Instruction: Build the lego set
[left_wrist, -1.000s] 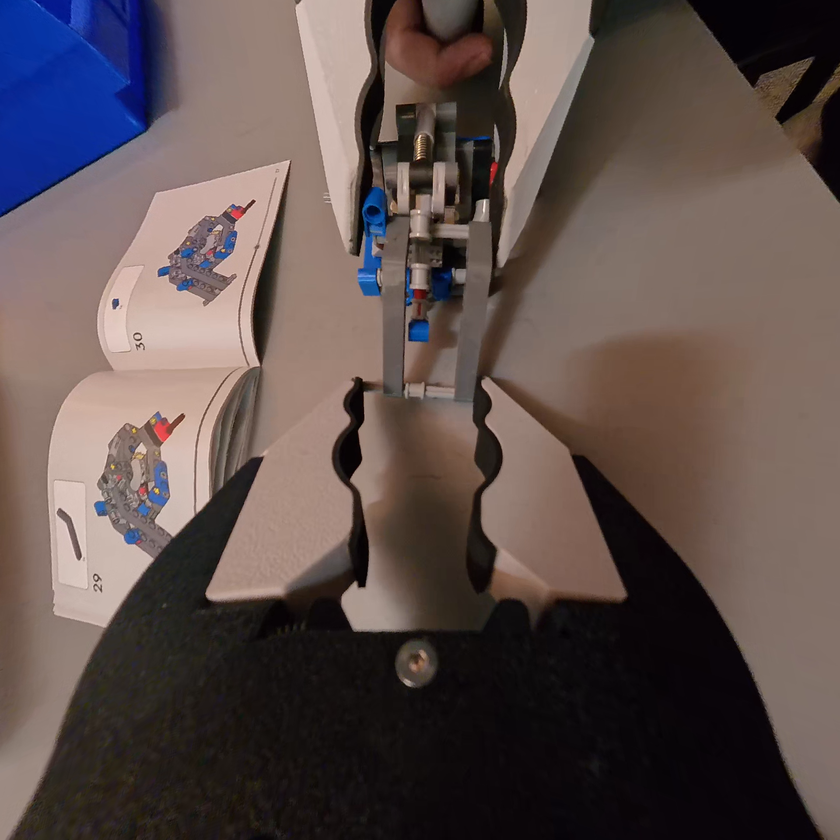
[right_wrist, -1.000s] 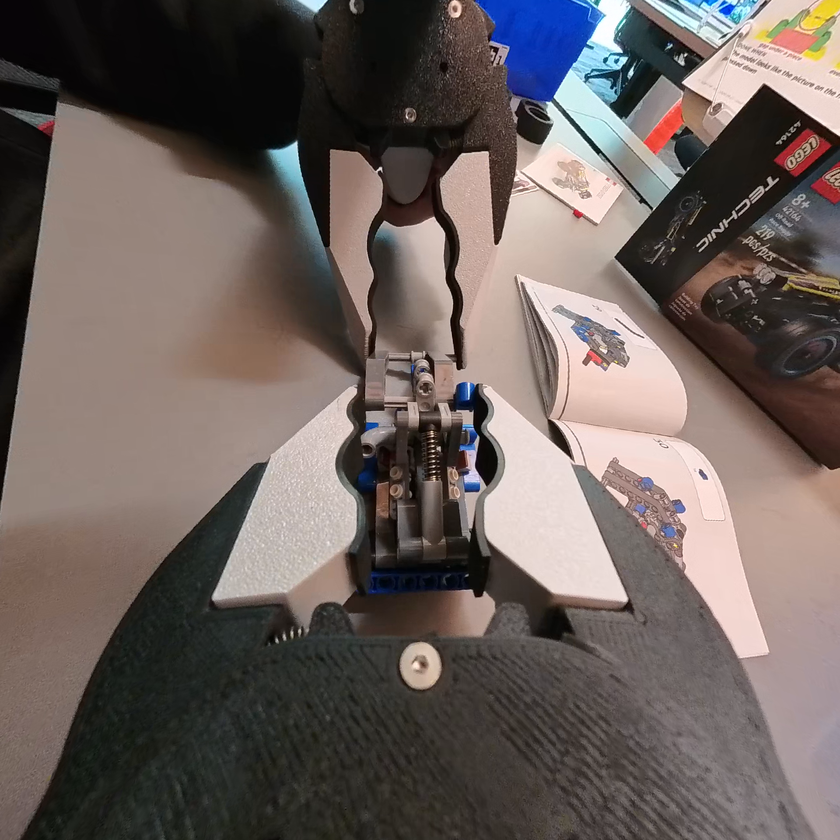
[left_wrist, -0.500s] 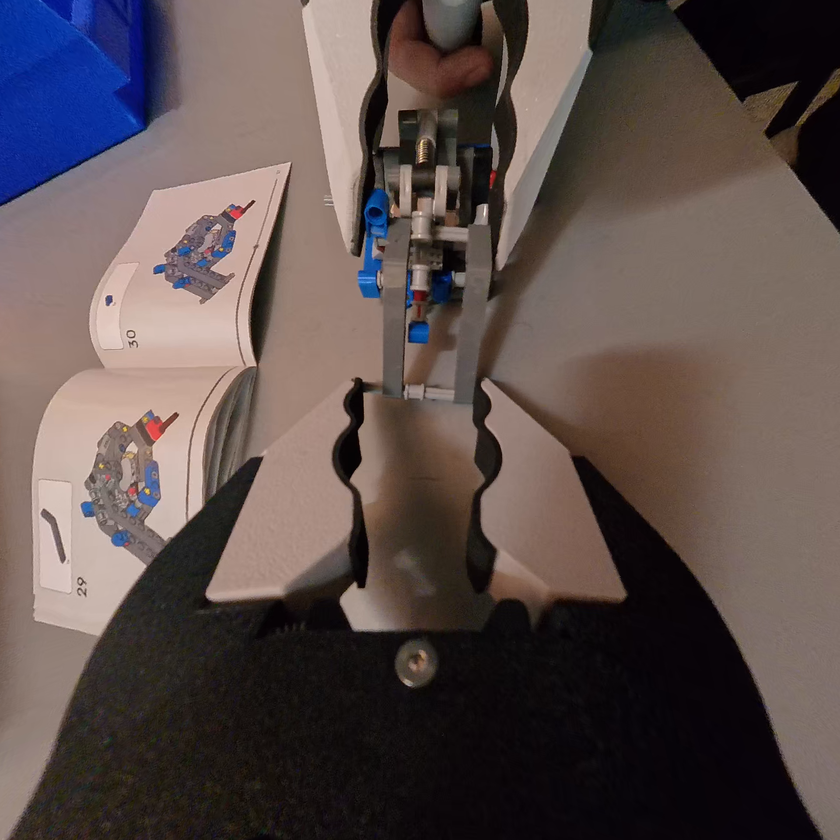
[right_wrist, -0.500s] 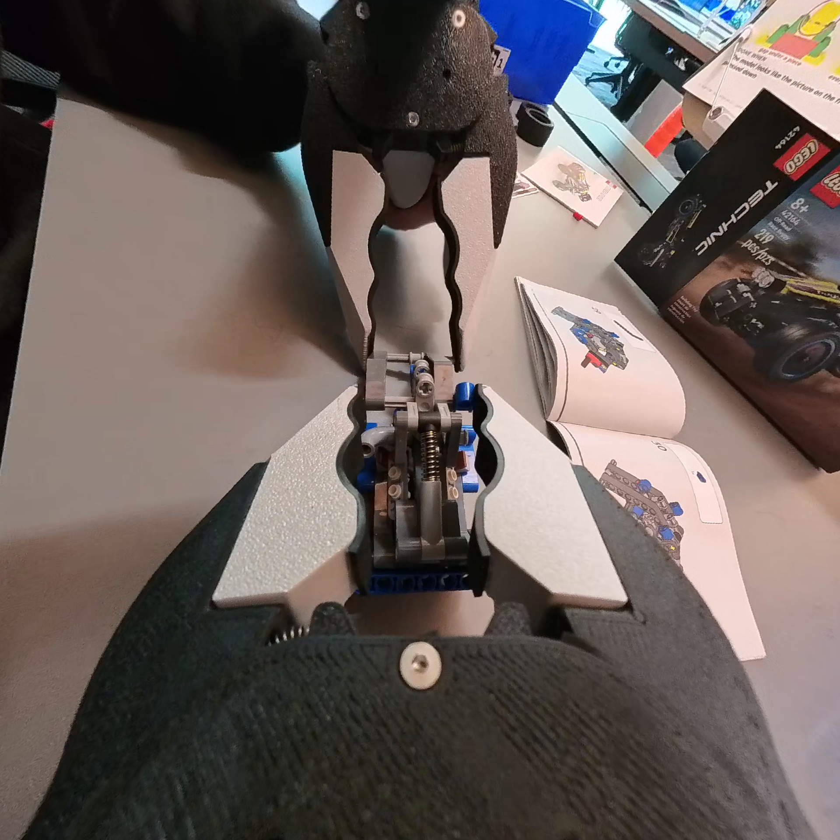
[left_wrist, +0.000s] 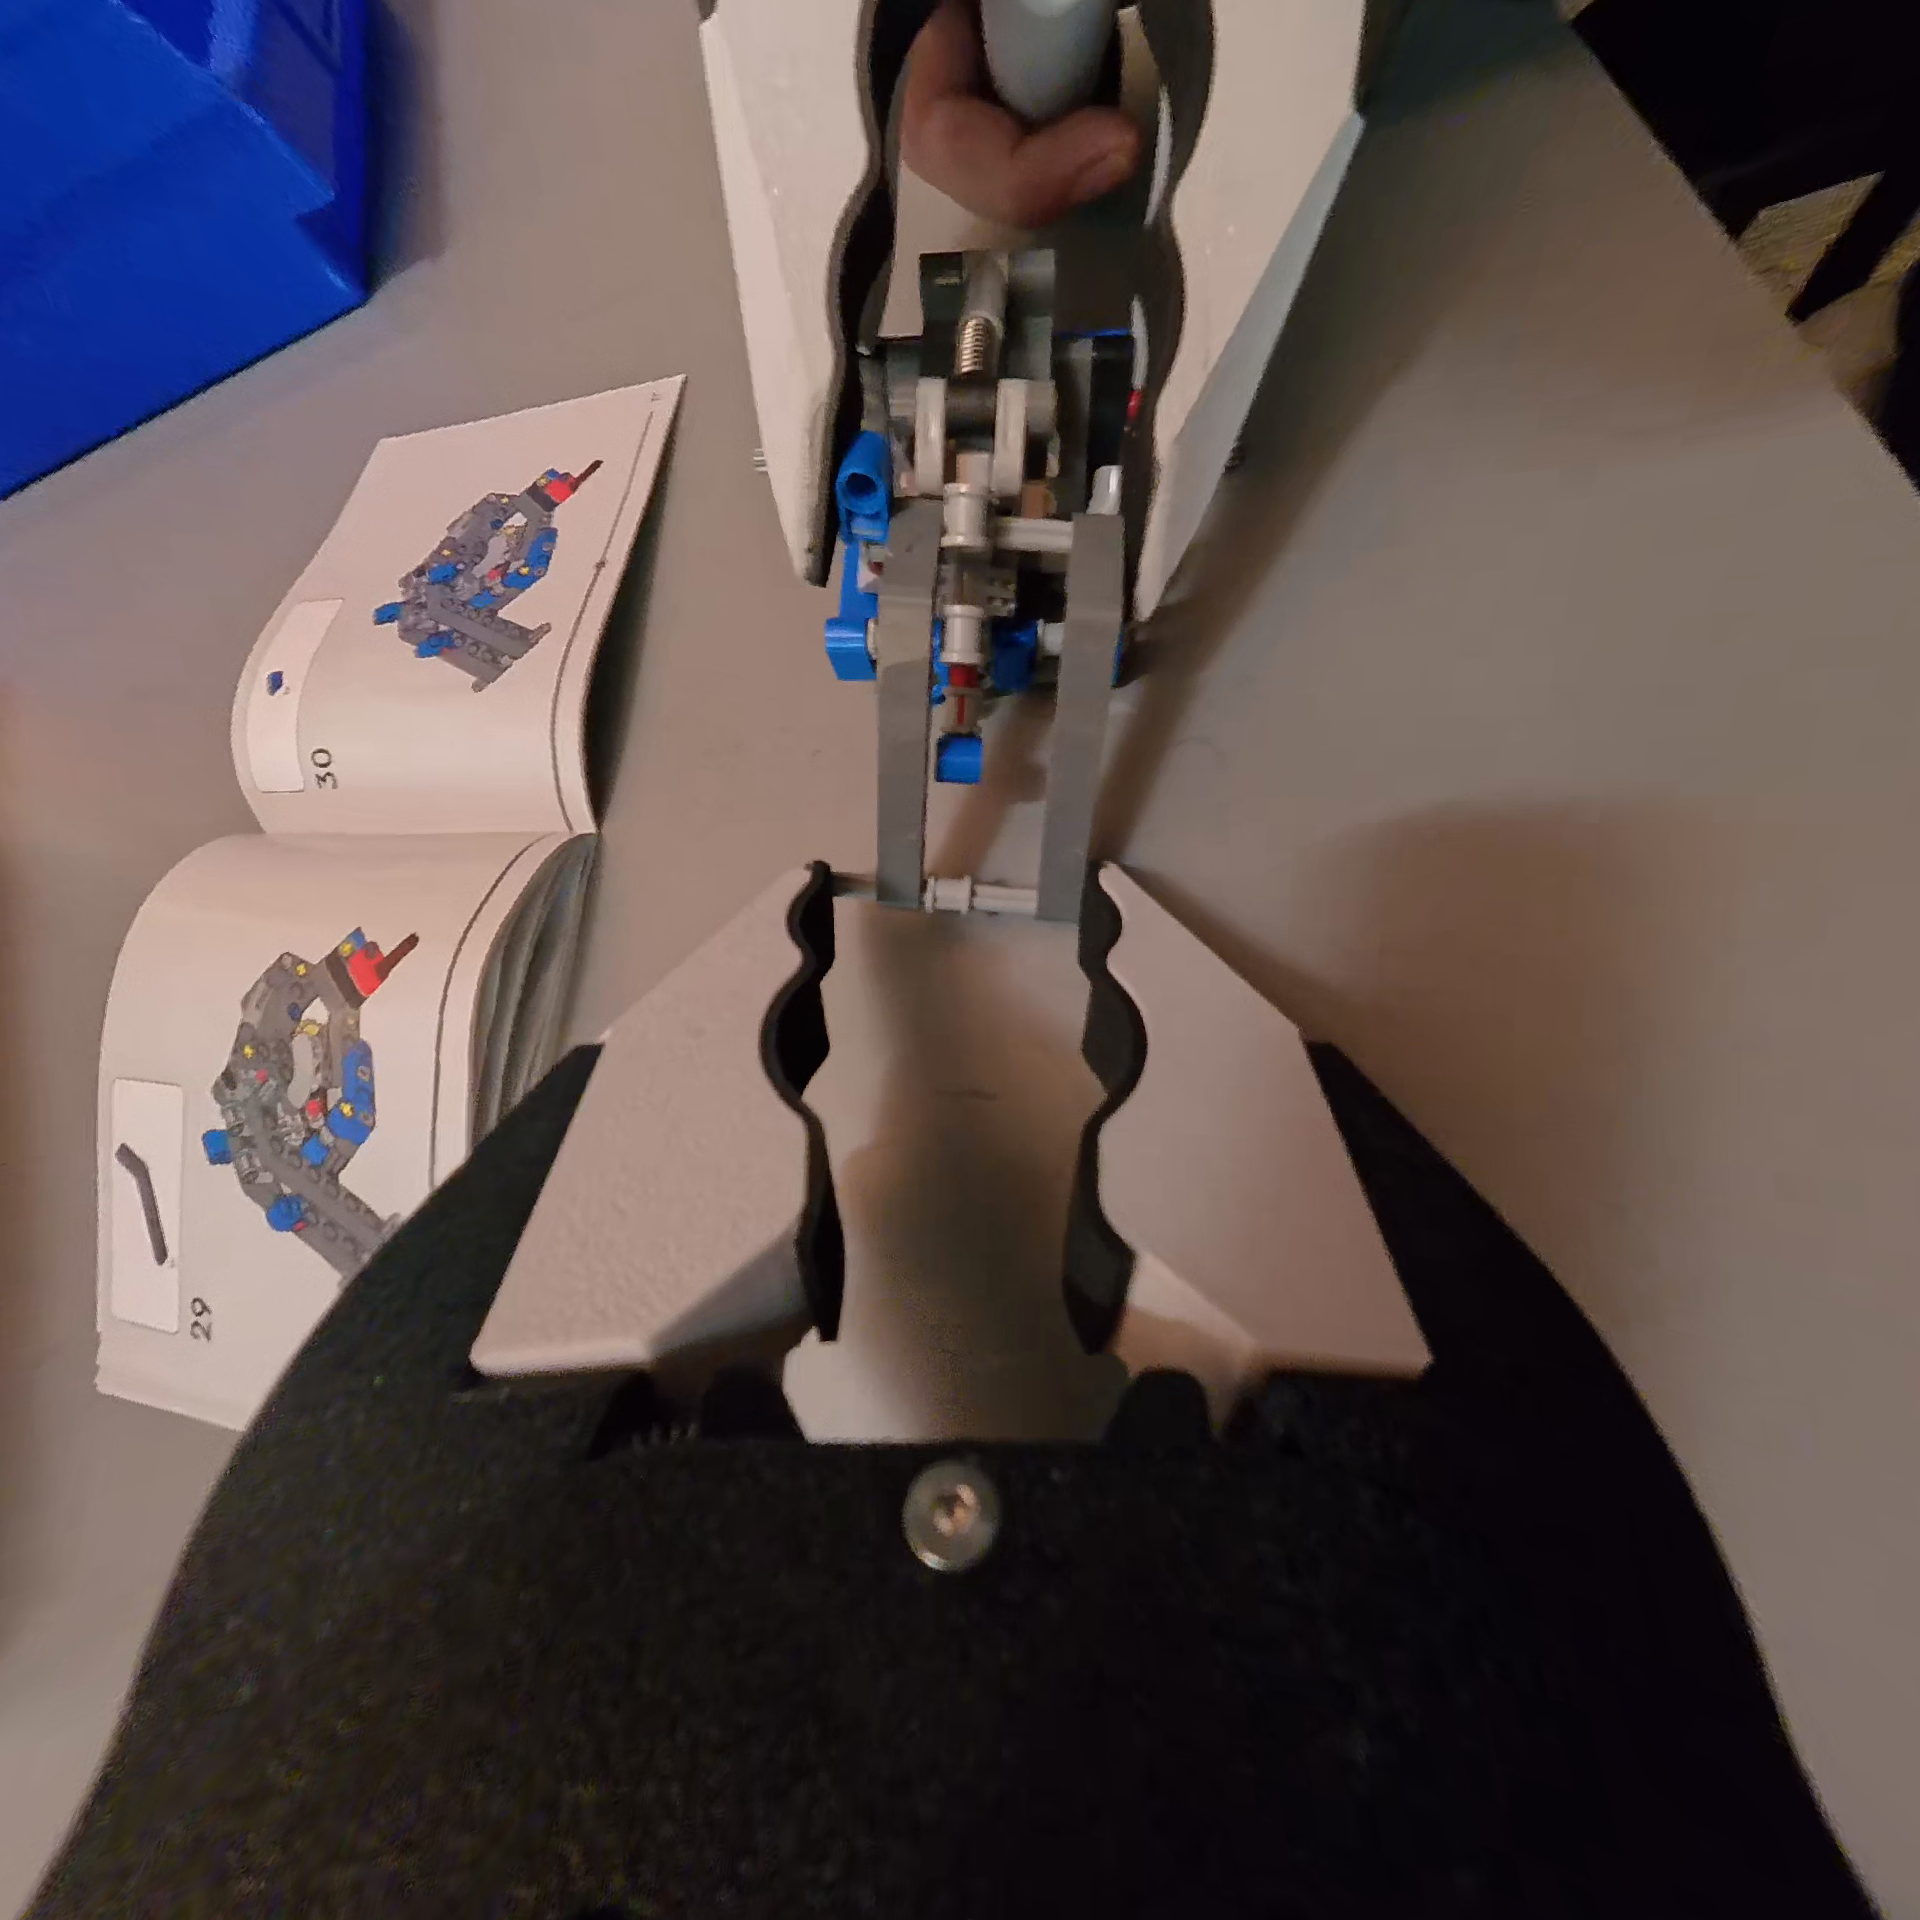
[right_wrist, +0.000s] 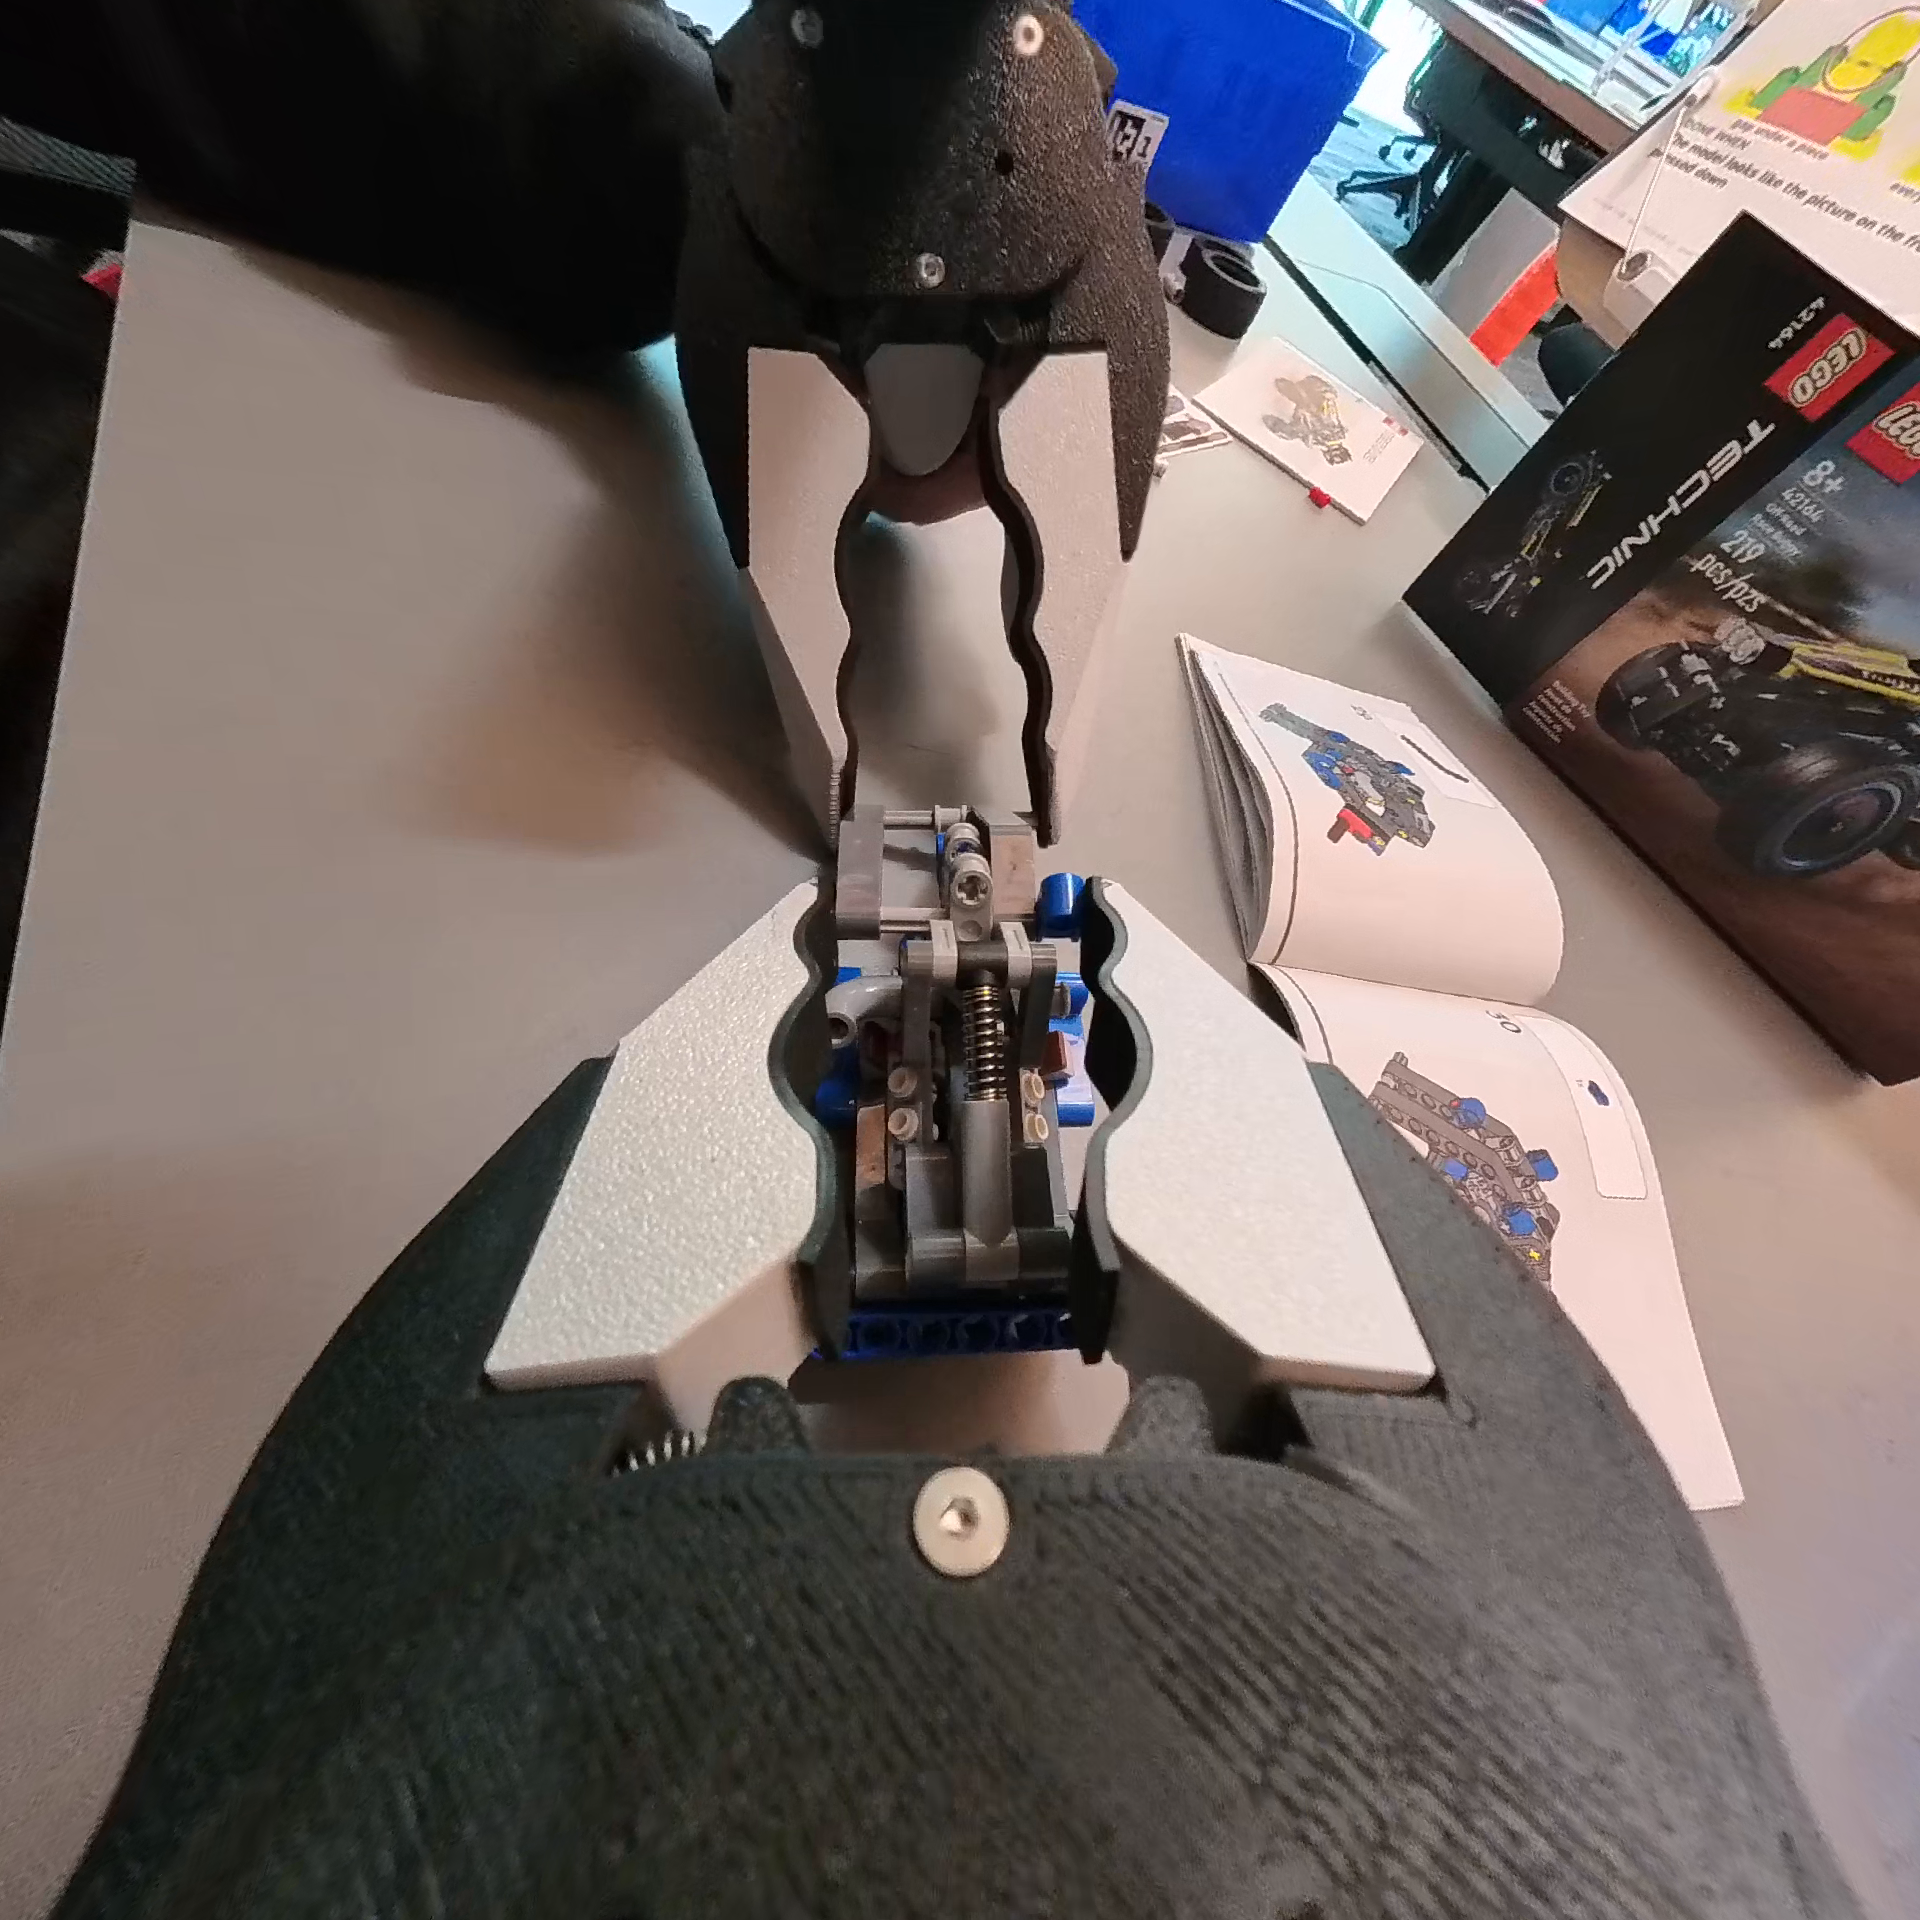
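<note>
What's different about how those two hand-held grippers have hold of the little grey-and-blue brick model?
The right hand-held gripper has the brick model sunk deep between its pads; the left hand-held gripper pinches only the ends of its two grey beams. Right holds the spring end, left the open frame. Both grip one model, facing each other.

Office-like workroom, grey table (right_wrist: 312, 831), blue bins (right_wrist: 1236, 114), desks and chairs behind (toy-kit box (right_wrist: 1714, 727) nearby)
</note>
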